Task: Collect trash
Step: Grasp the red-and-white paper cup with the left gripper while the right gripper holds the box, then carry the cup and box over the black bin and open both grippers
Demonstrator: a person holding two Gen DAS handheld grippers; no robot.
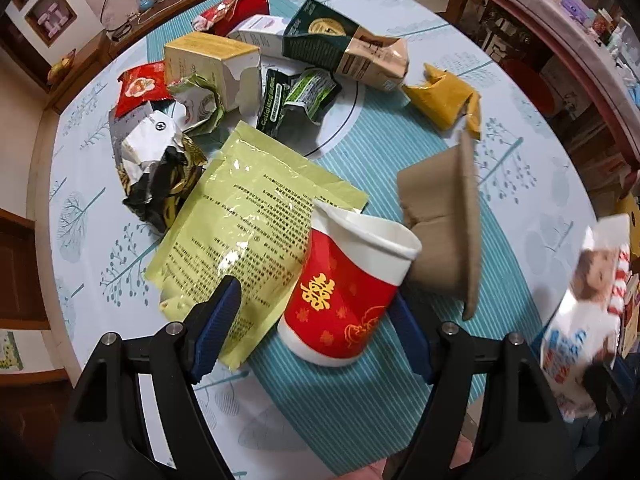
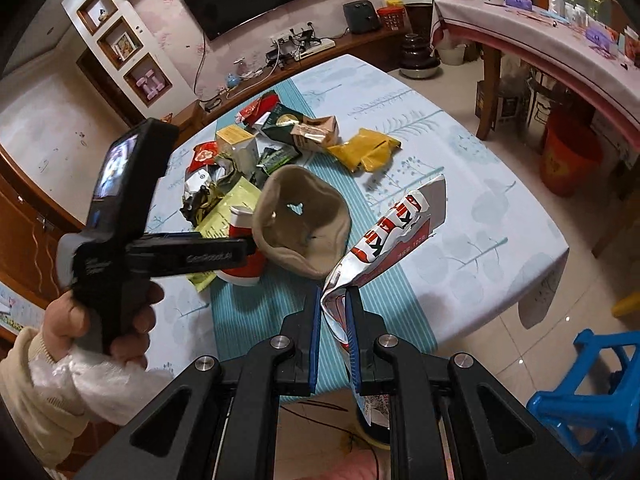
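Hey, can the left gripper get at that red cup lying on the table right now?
Probably yes. The left gripper has its jaws open on either side of the red cup, with nothing over it. The brown bowl crowds the cup's rim, but the cup's body looks clear.

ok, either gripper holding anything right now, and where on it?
Right gripper is shut on the crumpled lower end of a silver-and-red snack bag. Left gripper is open around the red paper cup, holding nothing.
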